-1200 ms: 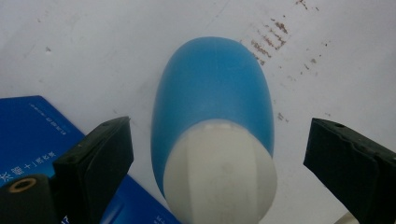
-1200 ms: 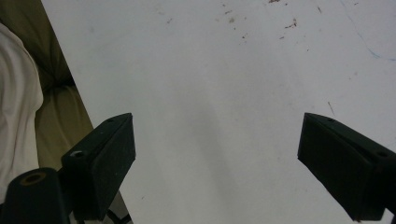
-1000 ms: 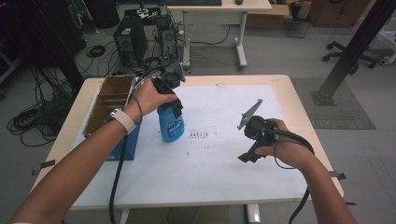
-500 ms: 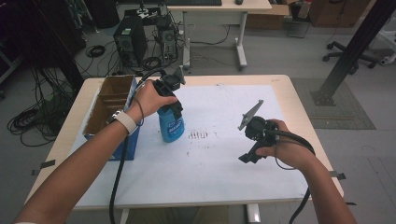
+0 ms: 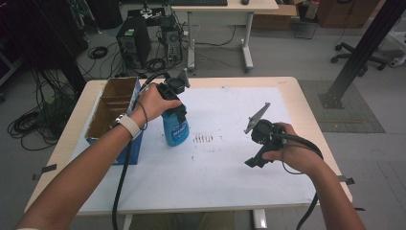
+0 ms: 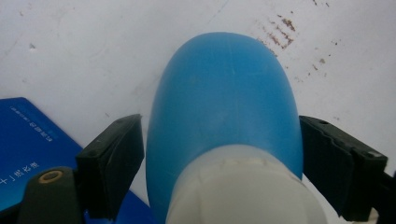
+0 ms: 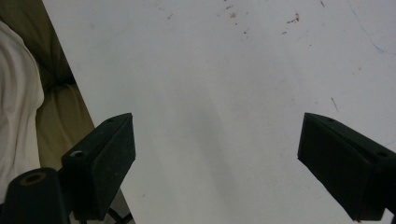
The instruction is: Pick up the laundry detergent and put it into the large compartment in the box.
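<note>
A blue spray bottle (image 5: pixel 175 129) with a white neck stands upright on the white sheet, left of the table's middle. My left gripper (image 5: pixel 178 111) comes down on it from above. In the left gripper view the bottle (image 6: pixel 224 102) sits between the two black pads, which have just been closing and now lie against its sides, so the left gripper (image 6: pixel 222 163) is shut on it. My right gripper (image 5: pixel 256 155) hovers over the sheet at the right. In the right gripper view the right gripper (image 7: pixel 217 158) is open, with bare white sheet between its jaws.
An open cardboard box (image 5: pixel 112 103) with a blue side (image 6: pixel 28 140) stands at the table's left edge, close beside the bottle. Brown marks (image 5: pixel 203 139) stain the white sheet (image 5: pixel 230 182) near its middle. Beyond the table are a desk, computer cases, cables and a black post.
The left hand has shifted slightly over the bottle's top. The bottle still stands where it was, and the right hand has kept still.
</note>
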The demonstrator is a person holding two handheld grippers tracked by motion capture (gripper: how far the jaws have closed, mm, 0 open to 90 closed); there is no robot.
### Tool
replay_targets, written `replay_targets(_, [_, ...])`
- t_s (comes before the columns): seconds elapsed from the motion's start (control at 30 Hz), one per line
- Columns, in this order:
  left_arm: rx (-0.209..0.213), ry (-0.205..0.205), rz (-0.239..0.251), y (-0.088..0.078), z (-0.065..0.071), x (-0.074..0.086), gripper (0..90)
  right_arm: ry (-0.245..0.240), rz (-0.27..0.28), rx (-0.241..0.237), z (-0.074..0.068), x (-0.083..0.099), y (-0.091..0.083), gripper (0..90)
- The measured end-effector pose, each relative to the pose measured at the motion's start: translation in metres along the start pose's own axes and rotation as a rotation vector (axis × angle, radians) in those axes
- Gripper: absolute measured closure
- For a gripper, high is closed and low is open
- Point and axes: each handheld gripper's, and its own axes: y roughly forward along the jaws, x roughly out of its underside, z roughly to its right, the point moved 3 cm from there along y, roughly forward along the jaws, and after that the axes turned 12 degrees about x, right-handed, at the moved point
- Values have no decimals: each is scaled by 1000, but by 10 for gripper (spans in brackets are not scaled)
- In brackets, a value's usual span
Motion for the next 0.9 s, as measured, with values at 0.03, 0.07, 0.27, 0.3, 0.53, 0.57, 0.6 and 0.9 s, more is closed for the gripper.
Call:
replay_targets(0.03, [0,0,0,0,0,0,190,0,0,0,0,0,0,114])
replay_targets(0.07, [-2,0,-1,0,0,0,192,0,0,-1,0,0,0,114])
replay_targets(0.27, [-2,-2,-1,0,-1,0,231,2,0,0,0,0,-1,114])
replay_targets(0.3, [-2,-1,-2,0,0,0,233,1,-1,1,0,0,-1,114])
replay_targets(0.53, [-3,-2,-1,0,0,0,304,1,-2,-1,0,0,0,114])
replay_targets(0.57, [-2,-3,1,0,0,0,311,0,-2,-1,0,0,0,114])
replay_targets(0.6, [-2,-4,3,0,0,0,318,0,-1,0,0,0,0,114])
replay_targets(0.9, [-7,0,5,-1,0,0,365,2,-2,0,0,0,0,114])
